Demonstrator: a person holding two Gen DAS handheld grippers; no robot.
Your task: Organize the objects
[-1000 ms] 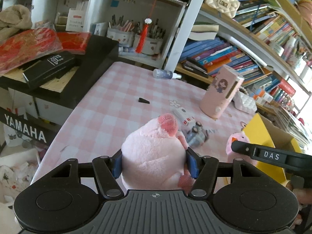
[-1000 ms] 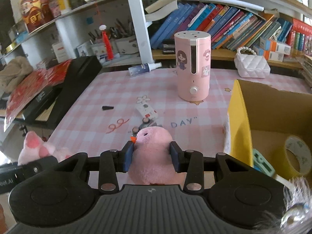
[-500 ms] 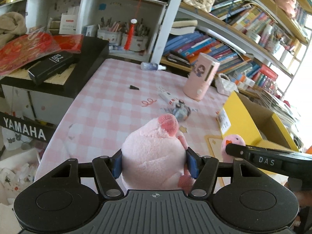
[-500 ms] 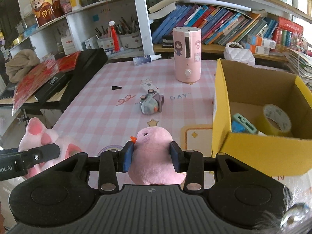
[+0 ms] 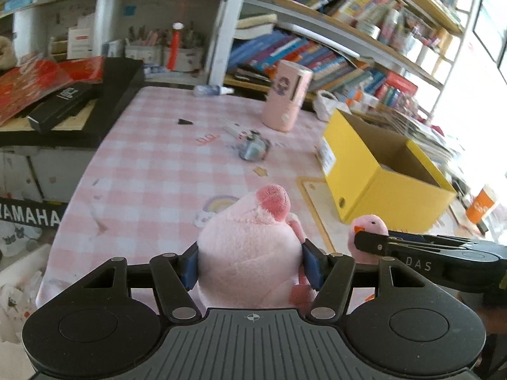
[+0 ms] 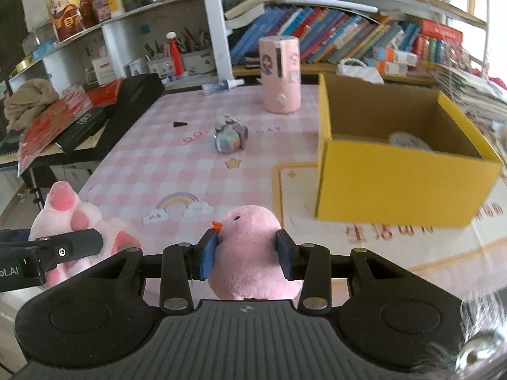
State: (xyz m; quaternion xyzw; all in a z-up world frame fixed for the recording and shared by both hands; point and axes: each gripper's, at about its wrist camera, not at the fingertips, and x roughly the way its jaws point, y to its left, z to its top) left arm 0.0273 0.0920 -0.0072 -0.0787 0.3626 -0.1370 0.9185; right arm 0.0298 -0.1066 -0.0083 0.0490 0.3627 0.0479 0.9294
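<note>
1 pink checked tablecloth (image 6: 152,145) | yellow box (image 6: 396,186) | bookshelves (image 6: 348,41) behind

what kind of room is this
Probably a home study or hobby room: long wooden shelves crammed with colourful books, white pots of pens and brushes, and a black Yamaha keyboard beside the pink checked table.

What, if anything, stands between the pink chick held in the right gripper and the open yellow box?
Nothing visible: bare tablecloth separates the pink chick from the yellow box, whose top is open.
</note>
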